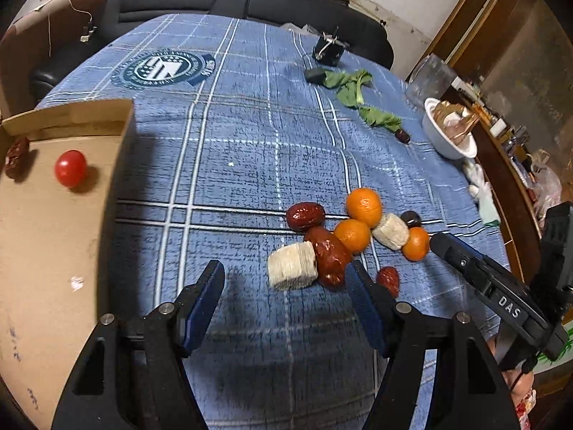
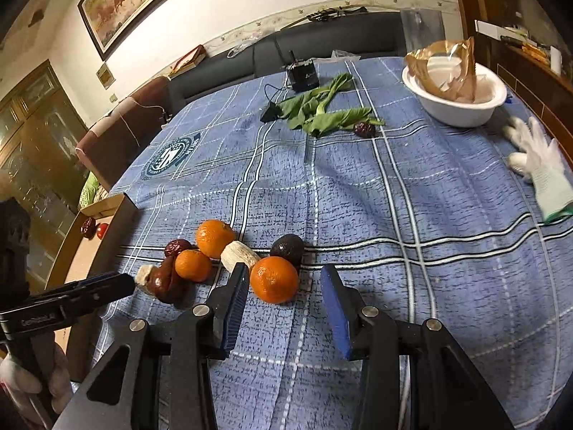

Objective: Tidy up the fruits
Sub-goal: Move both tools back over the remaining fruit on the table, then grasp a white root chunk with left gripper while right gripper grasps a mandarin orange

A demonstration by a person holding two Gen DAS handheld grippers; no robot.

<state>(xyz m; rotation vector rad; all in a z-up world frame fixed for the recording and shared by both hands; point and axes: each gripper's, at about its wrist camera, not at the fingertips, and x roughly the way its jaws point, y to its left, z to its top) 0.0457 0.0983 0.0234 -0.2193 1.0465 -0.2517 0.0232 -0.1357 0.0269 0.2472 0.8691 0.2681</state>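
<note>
- left gripper fingers spread apart and grasping nothing, over the blue plaid cloth on the bench; a pale corn chunk and a long red date lie just past the tips
- right gripper fingers released, a small orange between the tips, untouched
- two more oranges, dates and a dark fruit cluster beside it
- cardboard box at the left holds a cherry tomato and a date
</note>
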